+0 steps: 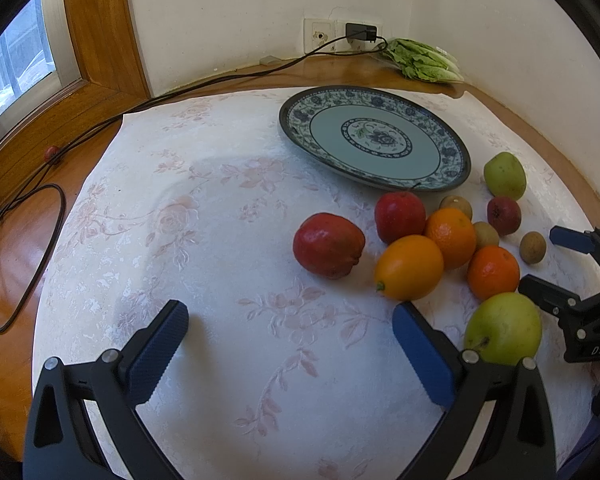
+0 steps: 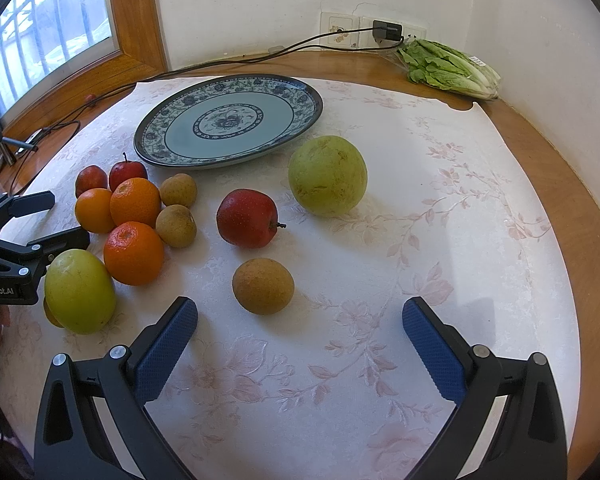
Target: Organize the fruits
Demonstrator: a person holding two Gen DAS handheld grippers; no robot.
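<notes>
A blue floral plate (image 2: 228, 120) is lying empty at the far side. Nearer, red apples (image 2: 247, 218), oranges (image 2: 134, 253), green apples (image 2: 327, 176) and small brown fruits (image 2: 263, 286) are being left scattered, most clustered at the left.

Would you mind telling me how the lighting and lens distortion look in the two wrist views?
Left wrist view: daylight enters from the window, the tablecloth is bright, the plate sharp, and the table edge bows from fisheye. Right wrist view: fruits cast soft shadows rightward, the wooden table shows glare, and the corners are black.
</notes>
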